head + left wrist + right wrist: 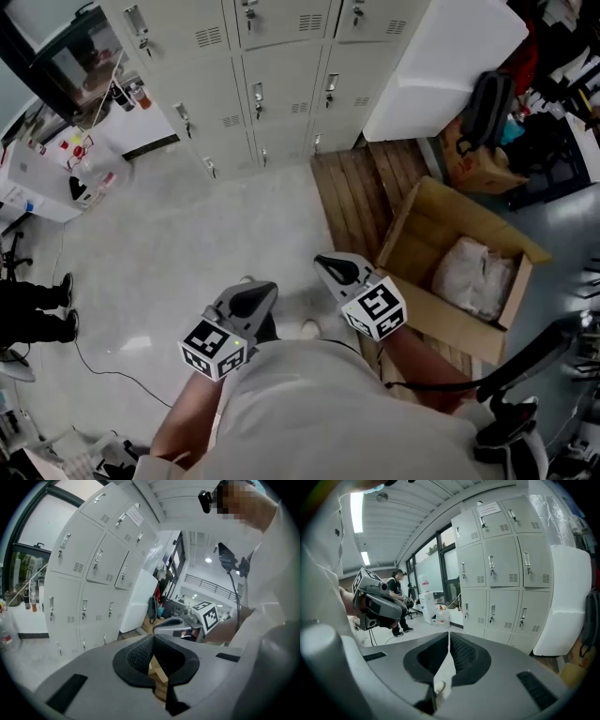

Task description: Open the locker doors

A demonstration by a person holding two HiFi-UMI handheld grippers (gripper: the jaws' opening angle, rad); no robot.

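A bank of beige lockers (281, 84) stands across the floor ahead, every door closed, each with a small metal handle. It also shows in the left gripper view as lockers (93, 573) and in the right gripper view as lockers (501, 573). I hold both grippers close to my body, well short of the doors. My left gripper (258, 292) is shut with nothing in it, its tips meeting (151, 639). My right gripper (328, 265) is shut and empty too, its tips together (449, 637).
A wooden pallet (352, 187) lies right of the lockers, with an open cardboard box (412, 220) holding a white bag on it. A big white block (441, 66) and a black backpack (487, 108) stand behind. A person's legs (37, 309) are at far left beside a white cart (47, 178).
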